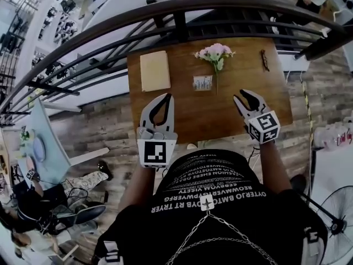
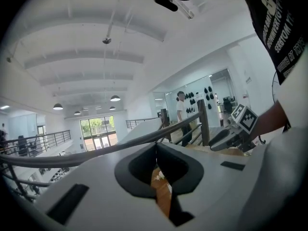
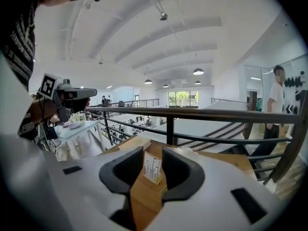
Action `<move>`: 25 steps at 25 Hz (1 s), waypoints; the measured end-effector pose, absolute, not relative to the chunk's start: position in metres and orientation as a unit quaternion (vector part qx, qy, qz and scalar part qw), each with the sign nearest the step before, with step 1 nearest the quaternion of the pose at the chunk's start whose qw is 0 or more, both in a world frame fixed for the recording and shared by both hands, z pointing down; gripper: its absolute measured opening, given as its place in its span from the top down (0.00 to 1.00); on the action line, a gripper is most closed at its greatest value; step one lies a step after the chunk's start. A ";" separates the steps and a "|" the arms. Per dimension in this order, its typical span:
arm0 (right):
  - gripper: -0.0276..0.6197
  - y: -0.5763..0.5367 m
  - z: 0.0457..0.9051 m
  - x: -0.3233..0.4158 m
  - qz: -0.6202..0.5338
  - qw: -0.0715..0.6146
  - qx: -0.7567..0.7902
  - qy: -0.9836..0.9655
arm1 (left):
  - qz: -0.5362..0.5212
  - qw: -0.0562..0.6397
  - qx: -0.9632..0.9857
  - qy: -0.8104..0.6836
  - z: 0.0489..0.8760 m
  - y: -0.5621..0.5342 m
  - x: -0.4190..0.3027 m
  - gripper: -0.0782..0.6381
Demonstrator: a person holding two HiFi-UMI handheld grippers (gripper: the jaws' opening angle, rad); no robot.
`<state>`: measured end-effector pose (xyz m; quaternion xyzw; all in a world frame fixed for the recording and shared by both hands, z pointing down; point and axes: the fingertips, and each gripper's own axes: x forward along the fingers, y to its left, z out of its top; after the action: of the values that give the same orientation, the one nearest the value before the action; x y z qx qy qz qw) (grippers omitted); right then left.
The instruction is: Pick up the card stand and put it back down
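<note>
The card stand (image 1: 202,83), a small white printed card in a holder, stands upright mid-table on the wooden table (image 1: 182,123), just in front of the flowers. My right gripper (image 1: 245,97) hovers over the table's near right part, open and empty. In the right gripper view the card stand (image 3: 152,168) shows between the jaws of the right gripper (image 3: 153,153), farther off and untouched. My left gripper (image 1: 166,97) hovers at the near left edge, its tips meeting with nothing held. In the left gripper view only a strip of table shows below the closed tips of the left gripper (image 2: 155,147).
A beige notebook (image 1: 155,70) lies at the table's far left. Pink flowers (image 1: 215,53) and a small dark object (image 1: 265,59) sit along the far side. A dark metal railing (image 1: 176,15) runs just behind the table. A fan (image 1: 336,214) stands at the lower right.
</note>
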<state>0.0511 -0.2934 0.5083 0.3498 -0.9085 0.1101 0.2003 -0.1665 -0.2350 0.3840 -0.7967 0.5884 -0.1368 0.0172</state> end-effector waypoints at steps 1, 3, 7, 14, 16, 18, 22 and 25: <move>0.76 -0.299 0.516 0.051 0.116 0.205 0.347 -0.908 | -0.138 0.016 -0.796 0.589 0.385 -0.241 -0.167 0.85; 0.75 -0.309 0.530 0.049 0.126 0.213 0.340 -0.907 | -0.137 0.010 -0.796 0.590 0.388 -0.252 -0.168 0.85; 0.75 -0.329 0.564 0.046 0.144 0.229 0.324 -0.907 | -0.146 0.003 -0.794 0.590 0.400 -0.276 -0.169 0.85; 0.75 -0.351 0.625 0.038 0.183 0.248 0.293 -0.905 | -0.157 -0.011 -0.794 0.587 0.419 -0.309 -0.165 0.85; 0.74 -0.355 0.641 0.034 0.191 0.256 0.283 -0.904 | -0.161 -0.018 -0.794 0.586 0.424 -0.316 -0.163 0.85; 0.74 -0.356 0.658 0.030 0.202 0.263 0.269 -0.904 | -0.169 -0.027 -0.792 0.586 0.430 -0.321 -0.162 0.85; 0.73 -0.357 0.690 0.017 0.214 0.277 0.237 -0.906 | -0.187 -0.039 -0.789 0.584 0.444 -0.327 -0.159 0.85; 0.72 -0.361 0.711 0.009 0.223 0.285 0.224 -0.905 | -0.188 -0.045 -0.787 0.586 0.451 -0.330 -0.159 0.85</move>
<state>0.0085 -0.3612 0.7109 0.2236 -0.9050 0.2232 0.2848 -0.1592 -0.3300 0.4506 -0.7870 0.5860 -0.1875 -0.0450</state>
